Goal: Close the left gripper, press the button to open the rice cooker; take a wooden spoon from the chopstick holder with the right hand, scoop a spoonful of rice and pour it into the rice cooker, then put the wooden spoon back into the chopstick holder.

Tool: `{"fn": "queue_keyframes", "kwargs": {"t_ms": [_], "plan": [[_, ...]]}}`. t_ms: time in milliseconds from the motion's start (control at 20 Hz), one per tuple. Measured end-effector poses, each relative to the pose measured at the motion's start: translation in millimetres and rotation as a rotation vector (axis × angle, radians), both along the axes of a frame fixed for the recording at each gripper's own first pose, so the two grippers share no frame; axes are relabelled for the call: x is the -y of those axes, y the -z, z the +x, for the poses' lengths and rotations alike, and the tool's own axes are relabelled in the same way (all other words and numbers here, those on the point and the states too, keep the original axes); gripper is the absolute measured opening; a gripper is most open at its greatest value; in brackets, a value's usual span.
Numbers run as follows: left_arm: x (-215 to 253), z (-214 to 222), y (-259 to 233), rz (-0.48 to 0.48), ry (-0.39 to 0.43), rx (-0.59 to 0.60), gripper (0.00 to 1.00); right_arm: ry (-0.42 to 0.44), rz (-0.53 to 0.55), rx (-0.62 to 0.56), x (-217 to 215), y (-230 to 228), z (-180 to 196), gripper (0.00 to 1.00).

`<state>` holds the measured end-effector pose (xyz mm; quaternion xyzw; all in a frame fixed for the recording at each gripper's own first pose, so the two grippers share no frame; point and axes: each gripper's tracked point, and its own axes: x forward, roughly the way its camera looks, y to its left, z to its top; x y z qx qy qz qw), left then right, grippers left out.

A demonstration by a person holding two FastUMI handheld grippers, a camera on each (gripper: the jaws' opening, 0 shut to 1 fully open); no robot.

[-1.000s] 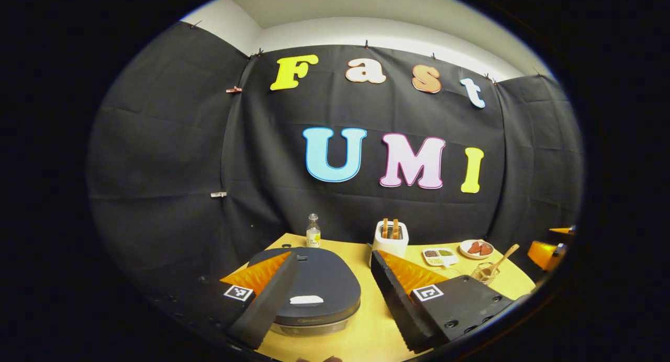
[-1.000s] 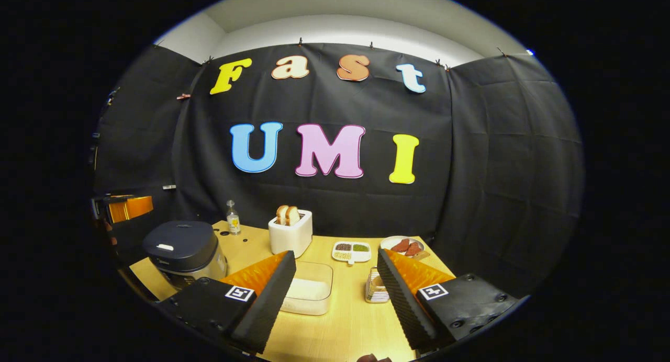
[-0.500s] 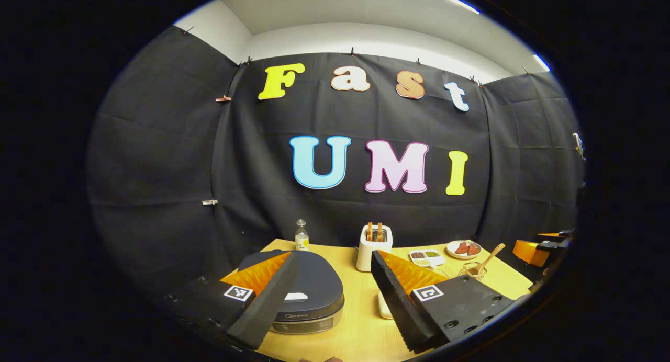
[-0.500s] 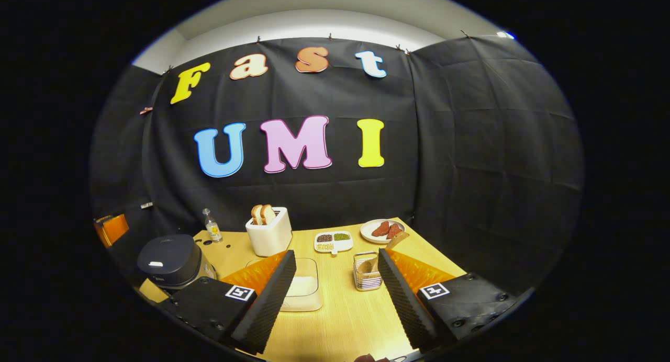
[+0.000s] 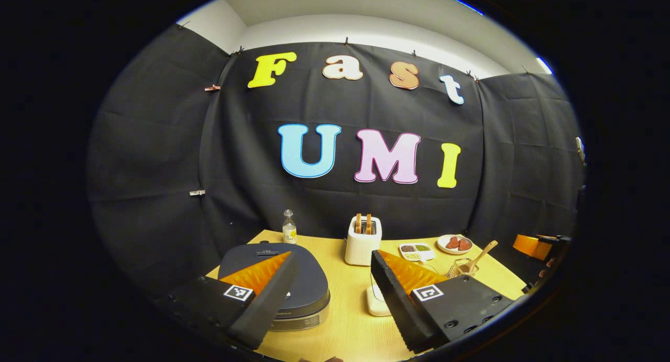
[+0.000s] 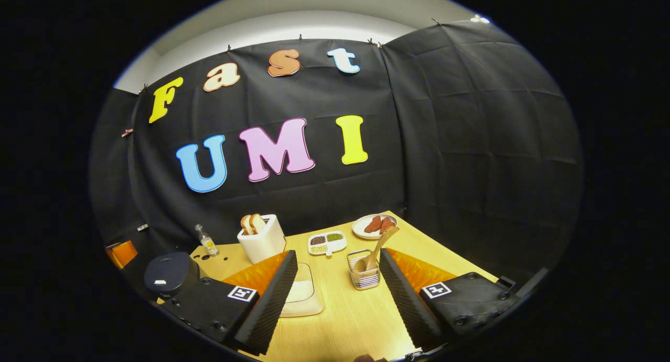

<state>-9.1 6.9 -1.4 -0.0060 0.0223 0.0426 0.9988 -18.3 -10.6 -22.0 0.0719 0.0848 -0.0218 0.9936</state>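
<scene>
The dark rice cooker [image 5: 309, 286] stands with its lid down at the table's near left, partly behind the left finger of my left gripper [image 5: 333, 257], which is open and empty above the table. In the right gripper view the cooker [image 6: 170, 272] is small at the far left, with a white button [image 6: 159, 282] on its lid. A wire chopstick holder [image 6: 363, 272] with the wooden spoon [image 6: 378, 247] leaning in it stands just ahead of my right gripper [image 6: 337, 255], which is open and holds nothing. A clear container of rice [image 6: 302, 294] lies behind its left finger.
A white toaster [image 6: 260, 237] with bread, a small bottle [image 6: 205, 241], a divided dish [image 6: 325, 241] and a plate of red food [image 6: 374, 225] line the back of the wooden table [image 6: 345, 320]. Black cloth walls close in behind and to the right.
The left gripper has drawn back from the cooker, which now looks smaller. The right gripper view has swung right, bringing the chopstick holder and spoon between its fingers. Both stay open.
</scene>
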Motion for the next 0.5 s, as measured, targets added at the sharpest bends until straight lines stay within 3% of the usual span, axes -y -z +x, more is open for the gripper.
{"fn": "queue_keyframes", "kwargs": {"t_ms": [100, 500], "plan": [[3.4, -0.3, -3.2, 0.005, -0.016, -0.001, 0.92, 0.003, -0.019, -0.001, 7.1, -0.9, 0.3, 0.98], [24.3, -3.0, -3.1, -0.039, -0.072, -0.015, 0.95, 0.014, -0.042, 0.021, 43.6, -7.8, 8.8, 0.98]]}}
